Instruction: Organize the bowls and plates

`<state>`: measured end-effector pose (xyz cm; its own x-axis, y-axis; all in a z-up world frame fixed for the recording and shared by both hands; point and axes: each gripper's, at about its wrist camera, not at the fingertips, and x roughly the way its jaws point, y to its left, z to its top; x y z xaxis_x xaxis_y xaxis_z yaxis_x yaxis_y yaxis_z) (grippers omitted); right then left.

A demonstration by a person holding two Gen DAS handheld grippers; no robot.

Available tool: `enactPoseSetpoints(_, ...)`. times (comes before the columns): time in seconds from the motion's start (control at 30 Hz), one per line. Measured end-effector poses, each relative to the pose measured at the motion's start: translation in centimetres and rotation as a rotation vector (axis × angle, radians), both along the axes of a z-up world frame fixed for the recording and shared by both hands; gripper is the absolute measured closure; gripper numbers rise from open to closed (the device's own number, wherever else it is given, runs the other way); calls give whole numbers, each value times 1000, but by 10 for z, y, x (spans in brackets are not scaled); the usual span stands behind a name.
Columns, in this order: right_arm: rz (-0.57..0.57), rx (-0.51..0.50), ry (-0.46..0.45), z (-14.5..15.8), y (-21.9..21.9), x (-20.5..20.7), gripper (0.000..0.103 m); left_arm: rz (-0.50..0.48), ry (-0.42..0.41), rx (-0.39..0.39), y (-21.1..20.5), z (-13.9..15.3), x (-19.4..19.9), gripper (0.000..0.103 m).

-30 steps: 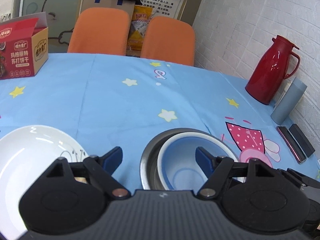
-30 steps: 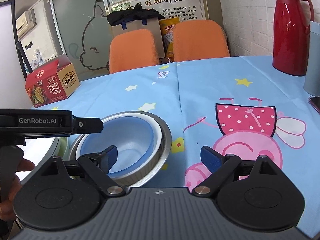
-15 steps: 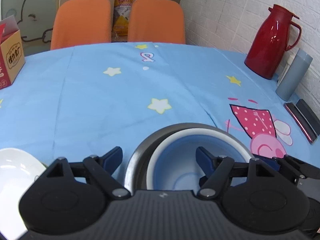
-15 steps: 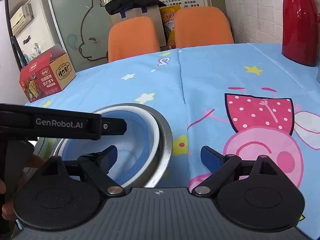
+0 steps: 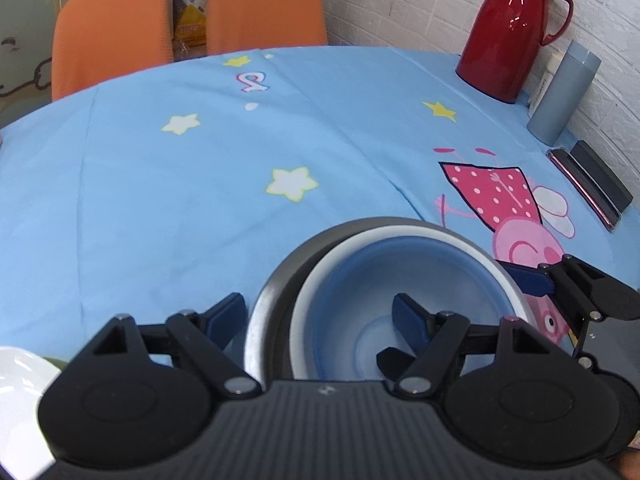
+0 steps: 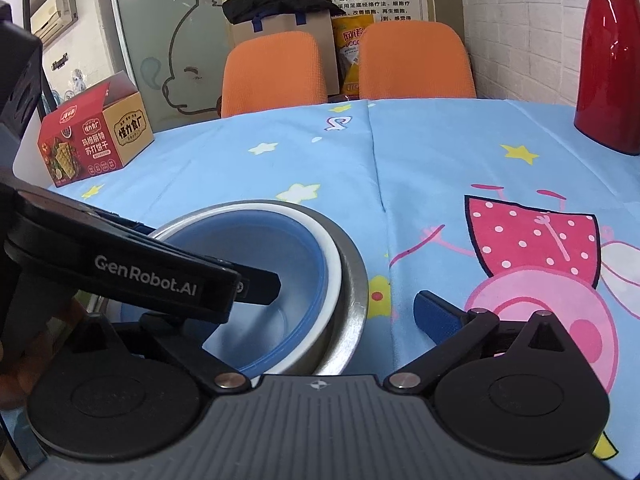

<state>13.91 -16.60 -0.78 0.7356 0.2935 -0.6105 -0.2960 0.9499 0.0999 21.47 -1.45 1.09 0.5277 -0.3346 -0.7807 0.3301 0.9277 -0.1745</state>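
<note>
Close beneath both cameras sits the nested pair: a blue plastic bowl [image 5: 404,300] resting inside a steel bowl [image 5: 272,304]. The left claw [image 5: 320,316] is spread wide and grips nothing, yet it now straddles the near-left wall of the pair, one finger outside the steel rim at about 9 o'clock and the other dipping inside the blue bowl; a second ago it hung over the gap between the white plate and the bowls. The right claw [image 6: 348,308] has likewise closed in and, also released, brackets the stack's rim from the 3 o'clock side: its right finger lies over bare cloth, while its left finger is hidden behind the left tool. I judge that a two-handed lift of the stack is being set up, with neither claw yet clenched.

At 8 o'clock in the left view, only a sliver of the white plate [image 5: 16,384] shows, close to the stack, so room on that side is tight. The two tools nearly meet above the bowl, another pinch point.

Farther out, the blue cloth on the desk [image 5: 180,200] is open from 10 to 1 o'clock. A cracker box [image 6: 96,136] stands at 10 o'clock in the right view; the red thermos [image 5: 508,32], a grey tumbler [image 5: 564,92] and flat dark cases [image 5: 592,180] line the wall edge at 1 to 3 o'clock.
</note>
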Motion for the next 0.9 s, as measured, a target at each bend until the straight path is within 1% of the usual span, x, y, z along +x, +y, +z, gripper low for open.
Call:
enactPoseSetpoints(0.1, -9, 8, 13, 2, -1, 0, 0, 0, 43, -41, 8, 2, 4, 28)
enactPoseSetpoints(0.2, -62, 79, 6, 2, -9, -5, 0, 33, 45, -77, 14, 2, 2, 28)
enactPoseSetpoints(0.27, -70, 79, 3, 1, -9, -7, 0, 52, 37, -64, 14, 1, 0, 28)
enactPoseSetpoints(0.37, -60, 75, 3, 2, -8, -9, 0, 49, 9, -19, 8, -1, -3, 28)
enactPoseSetpoints(0.47, -63, 86, 3, 2, -8, -9, 0, 59, -12, 8, 4, -2, -7, 28)
enactPoseSetpoints(0.67, -43, 93, -9, 3, -3, -14, 0, 71, -33, 23, 7, -2, -12, 28)
enactPoseSetpoints(0.73, -34, 82, -12, 1, -1, -15, 0, 67, -42, 27, 5, -2, -14, 34)
enactPoseSetpoints(0.77, -35, 68, -18, 1, 0, -16, 0, 61, -44, 15, 4, -3, -16, 36)
enactPoseSetpoints(0.8, -33, 72, -19, 1, 1, -17, 0, 58, -51, 2, 3, -3, -18, 42)
enactPoseSetpoints(0.83, -27, 91, -14, 2, 1, -17, 8, 55, -55, -7, 2, -3, -18, 47)
enactPoseSetpoints(0.87, -25, 106, -7, 2, 2, -18, 21, 51, -58, -14, 1, -2, -19, 51)
enactPoseSetpoints(0.9, -36, 103, -8, 3, 3, -18, 22, 57, -58, -12, -3, -1, -19, 54)
